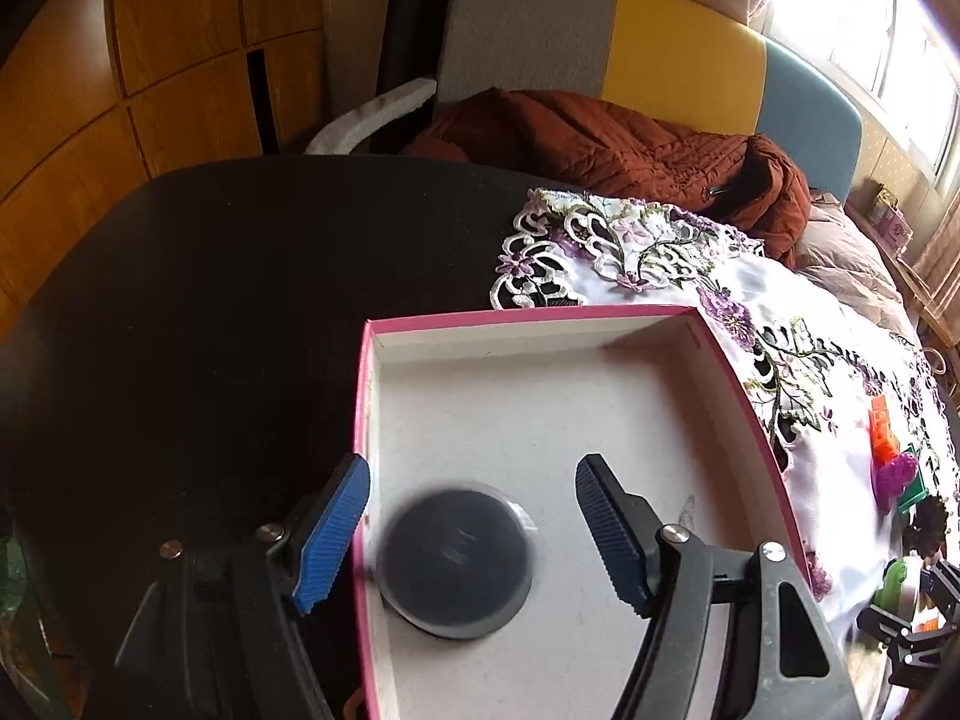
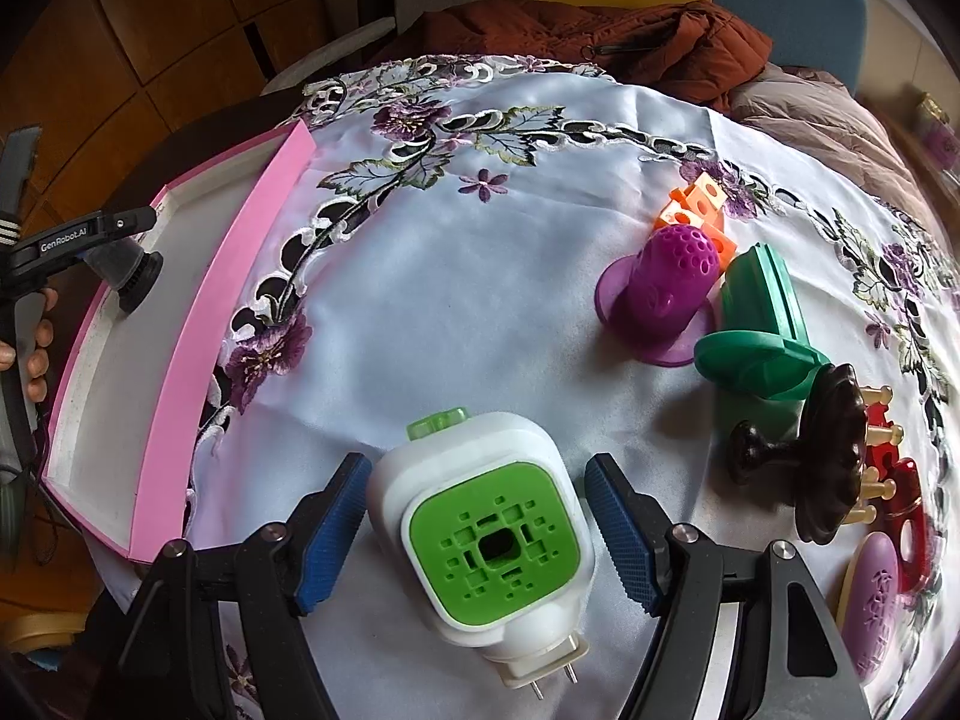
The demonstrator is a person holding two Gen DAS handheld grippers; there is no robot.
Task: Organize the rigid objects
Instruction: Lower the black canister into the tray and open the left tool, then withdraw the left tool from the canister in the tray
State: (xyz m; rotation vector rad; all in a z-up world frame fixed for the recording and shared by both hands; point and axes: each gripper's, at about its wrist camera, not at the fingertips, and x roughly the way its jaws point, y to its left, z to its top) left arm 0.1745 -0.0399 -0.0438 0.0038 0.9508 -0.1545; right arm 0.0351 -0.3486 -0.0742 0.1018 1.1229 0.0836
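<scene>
A pink-rimmed white box sits half on the black table, half on the embroidered cloth. A dark round puck, blurred, lies on the box floor below my left gripper, which is open and clear of it, with its left finger outside the box wall. In the right wrist view the same box, puck and left gripper show at far left. My right gripper is shut on a white and green plug-in device lying on the cloth, a pad against each side.
Right of the device lie a purple perforated cone, a green piece, an orange block, a dark brown knob, a red piece and a purple oval. A brown jacket lies beyond the table's far edge.
</scene>
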